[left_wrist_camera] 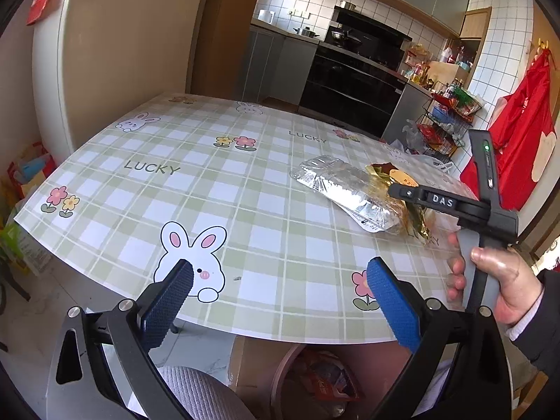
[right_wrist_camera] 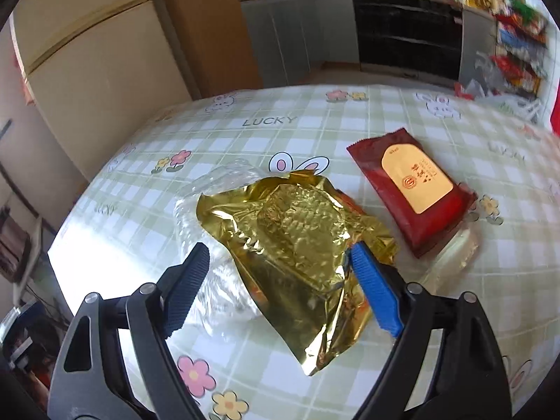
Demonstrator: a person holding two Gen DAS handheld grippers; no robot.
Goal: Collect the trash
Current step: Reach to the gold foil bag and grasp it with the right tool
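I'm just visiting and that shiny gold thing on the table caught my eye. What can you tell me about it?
The gold wrapper looks like an empty foil snack bag: crinkled, mirror-bright, torn open at its far end. It lies flattened on the checked tablecloth, partly over a clear plastic tray. A dark red packet lies to its right. The right gripper is open, its fingers on either side of the wrapper, the blue one right at its edge.

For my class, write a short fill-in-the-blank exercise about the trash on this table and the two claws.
1. The right claw is open around the crumpled ____ foil wrapper.
2. The packet beside that wrapper is dark ____.
3. The word printed on the checked tablecloth is ____.
4. The left claw is open and holds ____.

Missing words: gold; red; LUCKY; nothing
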